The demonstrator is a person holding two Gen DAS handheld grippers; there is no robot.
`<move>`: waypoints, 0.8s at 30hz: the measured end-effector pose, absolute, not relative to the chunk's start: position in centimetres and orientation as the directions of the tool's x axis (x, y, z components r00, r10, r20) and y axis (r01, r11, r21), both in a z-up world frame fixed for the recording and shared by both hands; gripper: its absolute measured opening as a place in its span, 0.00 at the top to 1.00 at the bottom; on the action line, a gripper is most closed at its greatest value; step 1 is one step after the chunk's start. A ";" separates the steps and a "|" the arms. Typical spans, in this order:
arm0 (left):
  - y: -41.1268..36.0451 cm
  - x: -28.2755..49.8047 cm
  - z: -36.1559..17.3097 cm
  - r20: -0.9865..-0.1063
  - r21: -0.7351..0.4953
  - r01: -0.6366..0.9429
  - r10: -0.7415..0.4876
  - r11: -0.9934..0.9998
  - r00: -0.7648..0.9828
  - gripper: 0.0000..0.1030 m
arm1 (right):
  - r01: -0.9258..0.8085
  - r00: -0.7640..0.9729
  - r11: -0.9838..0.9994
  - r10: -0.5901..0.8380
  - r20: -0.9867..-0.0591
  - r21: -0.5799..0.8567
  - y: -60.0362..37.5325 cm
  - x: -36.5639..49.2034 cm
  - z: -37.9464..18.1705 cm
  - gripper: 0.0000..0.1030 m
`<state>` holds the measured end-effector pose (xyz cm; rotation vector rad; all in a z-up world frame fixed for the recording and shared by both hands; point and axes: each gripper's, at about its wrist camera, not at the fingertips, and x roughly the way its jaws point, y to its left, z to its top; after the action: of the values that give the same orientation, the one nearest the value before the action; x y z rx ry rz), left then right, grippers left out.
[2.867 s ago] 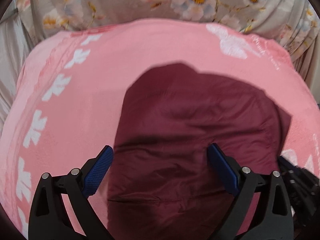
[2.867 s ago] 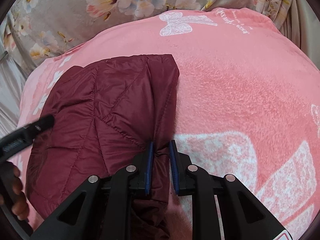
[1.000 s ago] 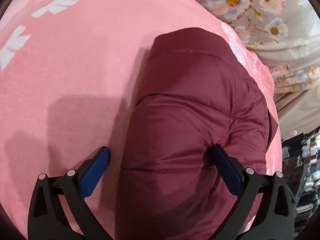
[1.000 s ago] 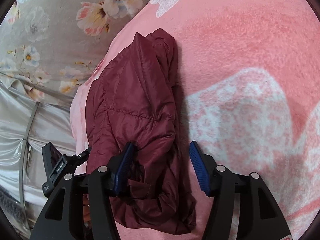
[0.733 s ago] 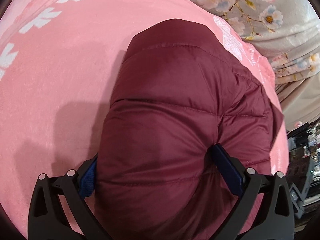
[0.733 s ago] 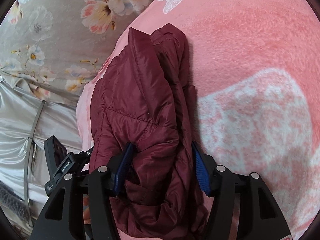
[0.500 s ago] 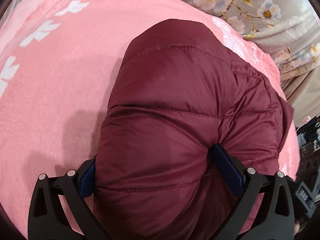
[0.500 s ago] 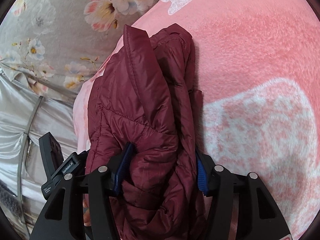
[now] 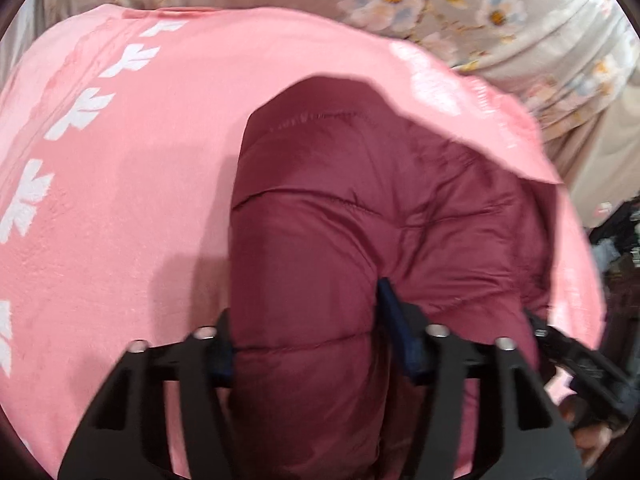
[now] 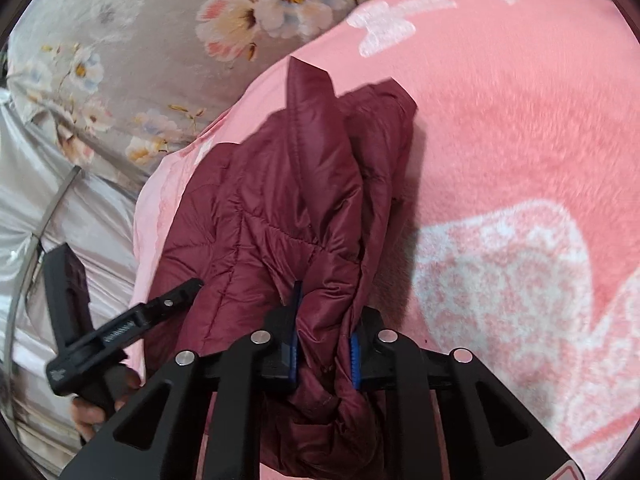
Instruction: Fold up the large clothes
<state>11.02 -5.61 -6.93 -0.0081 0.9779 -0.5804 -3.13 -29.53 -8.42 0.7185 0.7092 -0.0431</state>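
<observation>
My left hand-held gripper (image 9: 306,344) and right hand-held gripper (image 10: 323,350) each pinched the maroon jacket (image 9: 360,216), whose long axis ran straight ahead of both.

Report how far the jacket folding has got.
Done: the maroon puffer jacket is already doubled into a thick, layered bundle on the pink blanket. In hand: the left gripper and right gripper each clamp one end of it. Left: setting it down flat and letting go; the bundle looks bunched, not tidy.
</observation>
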 end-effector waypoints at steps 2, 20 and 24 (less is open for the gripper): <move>-5.2 10.2 -5.0 -0.746 -0.304 0.494 -0.526 0.815 0.409 0.59 | 0.246 0.791 0.769 0.193 -0.581 0.591 -29.3 -4.1 -6.8 0.84; -4.9 3.6 13.6 -0.325 -0.178 0.746 -0.754 0.642 0.571 0.62 | 0.025 0.980 0.921 0.054 -0.191 0.389 -27.3 -9.0 12.2 0.84; -3.4 4.6 16.9 -0.223 -0.142 0.749 -0.758 0.647 0.613 0.62 | -0.036 0.990 0.941 0.078 -0.114 0.336 -26.6 -7.1 15.6 0.84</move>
<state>4.63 -3.37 16.95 -0.0360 0.2737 -0.8689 -7.09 -26.57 15.58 0.3399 0.1269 0.0582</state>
